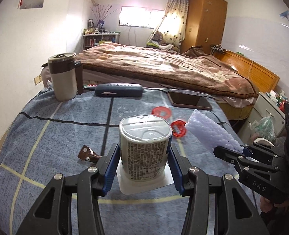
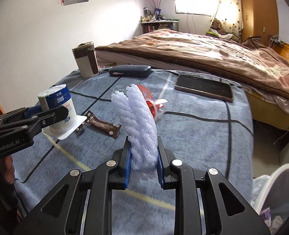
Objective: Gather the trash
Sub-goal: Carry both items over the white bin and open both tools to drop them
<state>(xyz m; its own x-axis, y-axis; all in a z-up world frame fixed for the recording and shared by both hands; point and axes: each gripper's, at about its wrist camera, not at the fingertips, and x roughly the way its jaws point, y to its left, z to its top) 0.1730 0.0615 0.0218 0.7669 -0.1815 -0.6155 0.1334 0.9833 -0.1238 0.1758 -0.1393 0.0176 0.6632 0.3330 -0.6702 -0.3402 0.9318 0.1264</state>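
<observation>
At the left, the left gripper [image 1: 143, 163] is grasping an upside-down yogurt cup [image 1: 144, 146], lifted above the blue blanket [image 1: 46, 137]. A brown wrapper [image 2: 103, 126] is lying on the blanket between the grippers. To the right, the right gripper [image 2: 143, 164] is clenching a white foam net [image 2: 138, 121], near a white bin [image 2: 277, 188] at the right edge.

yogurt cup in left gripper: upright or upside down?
Upside down. The yogurt cup sits in the left gripper with its flat base facing up and its wide rim flange at the bottom; the label text reads inverted.
</observation>
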